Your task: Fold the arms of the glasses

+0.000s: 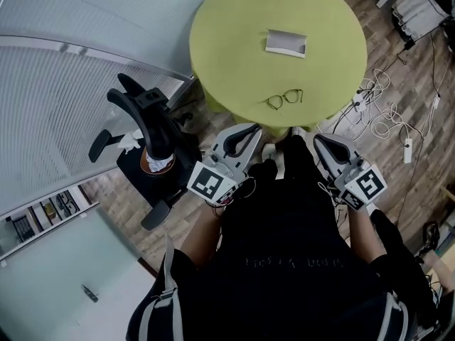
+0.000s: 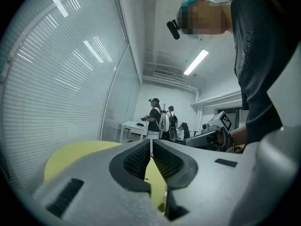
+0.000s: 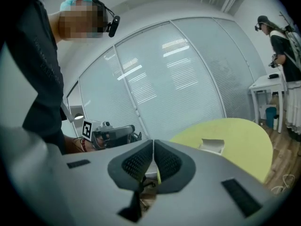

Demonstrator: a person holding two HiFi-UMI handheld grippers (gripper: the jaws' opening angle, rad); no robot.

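A pair of dark-rimmed glasses (image 1: 284, 98) lies on a round yellow-green table (image 1: 234, 55), close to the edge nearest the person, untouched by either tool. The left gripper (image 1: 250, 129) and the right gripper (image 1: 318, 141) are held low in front of the person's body, just short of the table's rim. They sit side by side, both pointing roughly level toward the table. Each has its jaws pressed together with nothing between them. Farther across the table, well apart from the glasses, sits a small pale open box (image 1: 286, 42); its contents cannot be made out. A black office chair (image 1: 146, 130) stands left of the table
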